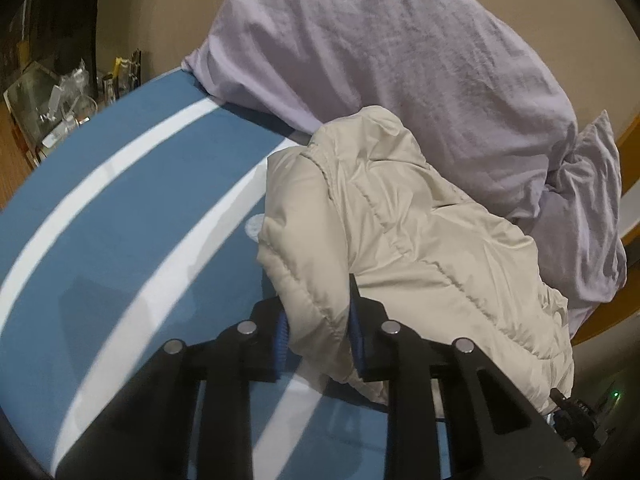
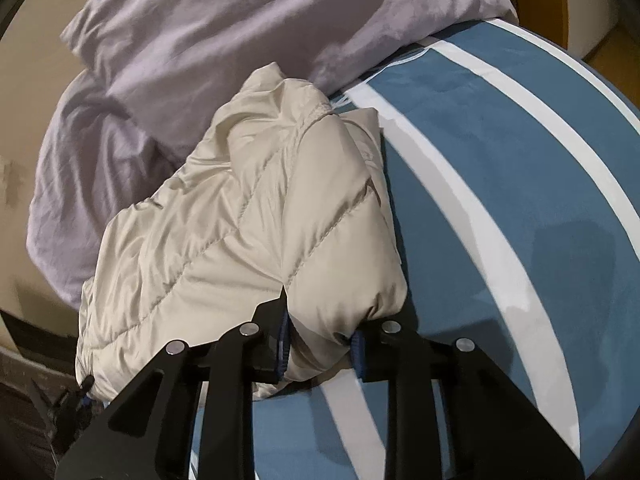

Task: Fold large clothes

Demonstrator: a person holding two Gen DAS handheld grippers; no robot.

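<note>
- We are pinching the near hem of the cream puffer jacket (image 1: 400, 216) with both claws: the left gripper (image 1: 319, 338) is closing its blue-padded fingers (image 1: 281, 340) on a thick roll of the padded edge, and the right gripper (image 2: 320, 340) is clamping a similar bunched corner between its own pads.
- Neither claw is pressed fully together; the fabric is filling the gap on each side.
- The jacket is lying bunched, already partly doubled over, on the blue bedsheet with white stripes (image 1: 132, 216), its far end touching the lilac bedding.
- We are judging it light but bulky: the quilted filling is springing back, so folds are likely to puff open unless pressed down.
- The shell is looking smooth and slick, so a shallow pinch may be slipping; taking hold at the stitched hem or along a quilting seam is seeming the safer bet.
- Beyond the jacket, a lilac pillow (image 1: 400, 52) and a crumpled lilac duvet (image 2: 80, 184) are crowding the far side, leaving little flat room that way.
- The open striped sheet beside the jacket is offering the better place to lay it out.
- Farthest off, in the left view, a cluttered side table (image 1: 52, 100) is standing beside the bed, well apart from our work.
</note>
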